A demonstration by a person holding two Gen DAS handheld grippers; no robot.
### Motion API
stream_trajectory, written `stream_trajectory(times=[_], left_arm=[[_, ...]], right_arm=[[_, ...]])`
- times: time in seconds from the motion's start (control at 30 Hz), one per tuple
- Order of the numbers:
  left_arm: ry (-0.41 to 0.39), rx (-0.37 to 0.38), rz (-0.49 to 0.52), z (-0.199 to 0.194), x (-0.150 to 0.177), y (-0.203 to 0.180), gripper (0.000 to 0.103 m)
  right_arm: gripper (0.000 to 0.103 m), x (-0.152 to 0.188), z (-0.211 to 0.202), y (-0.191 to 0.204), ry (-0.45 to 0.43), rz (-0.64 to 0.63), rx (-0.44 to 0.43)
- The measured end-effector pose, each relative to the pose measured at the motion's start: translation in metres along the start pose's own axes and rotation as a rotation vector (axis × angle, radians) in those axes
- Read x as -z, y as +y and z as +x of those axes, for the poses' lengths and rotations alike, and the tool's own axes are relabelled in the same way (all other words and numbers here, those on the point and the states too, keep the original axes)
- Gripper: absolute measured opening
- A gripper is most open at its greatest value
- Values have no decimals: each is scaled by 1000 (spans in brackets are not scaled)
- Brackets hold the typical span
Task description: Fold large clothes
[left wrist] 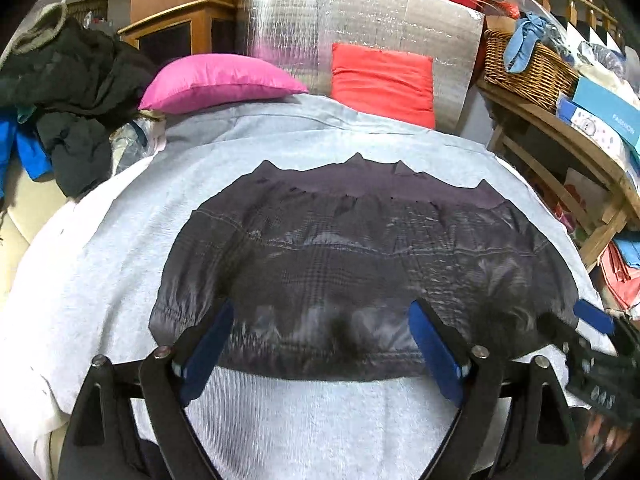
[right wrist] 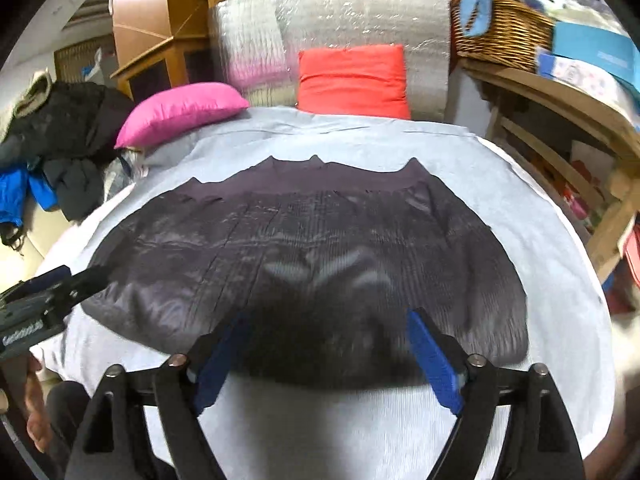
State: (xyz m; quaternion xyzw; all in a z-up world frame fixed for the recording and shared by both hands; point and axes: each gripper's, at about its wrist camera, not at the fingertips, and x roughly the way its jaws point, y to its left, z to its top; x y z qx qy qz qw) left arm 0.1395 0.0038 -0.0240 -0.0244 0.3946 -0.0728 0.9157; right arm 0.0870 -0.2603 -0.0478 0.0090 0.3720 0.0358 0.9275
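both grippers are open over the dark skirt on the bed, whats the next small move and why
Probably lower both and pinch the near hem. The dark grey pleated skirt lies flat on the pale grey sheet, waistband at the far side. The left gripper and right gripper are both open with the hem between their blue fingers, gripping nothing. From there the hem could be folded toward the waistband.

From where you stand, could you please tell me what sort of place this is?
Probably a cluttered room at home, used for storage and laundry. A dark garment lies spread on a grey cloth, with a pink cushion behind it and a wicker basket on a crowded wooden shelf.
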Motion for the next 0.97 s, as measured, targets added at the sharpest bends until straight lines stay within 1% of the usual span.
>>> stream_trajectory(times=[0.07,0.1,0.27,0.43,0.5,0.63,0.67,0.7,0.73,0.87,0.97], left_arm=[[2,-35,15,-7,4,-6,95],[-2,-37,19,-9,4,-6,95],[-17,-1,1,-22,6,-11,95],[-33,-20,11,-29,6,-16,95],[-40,-33,19,-30,7,-18,95],[-39,-32,23,-30,5,-20,96],[-41,-31,21,-30,5,-20,96],[-42,-29,21,-30,4,-20,100],[-43,-26,21,-29,4,-21,101],[-62,-21,27,-29,3,-24,102],[-61,-30,38,-25,1,-28,102]], right_arm=[[86,11,-12,2,-17,3,10],[86,13,-16,3,-21,0,15],[86,17,-35,8,-53,-18,18],[87,12,-49,16,-90,-43,11],[87,13,-49,18,-96,-52,15],[87,14,-43,17,-82,-42,23],[87,14,-42,16,-80,-40,26],[87,13,-40,14,-80,-37,29],[87,13,-40,13,-81,-35,32],[87,12,-35,8,-79,-24,37],[87,12,-30,6,-71,-23,35]])
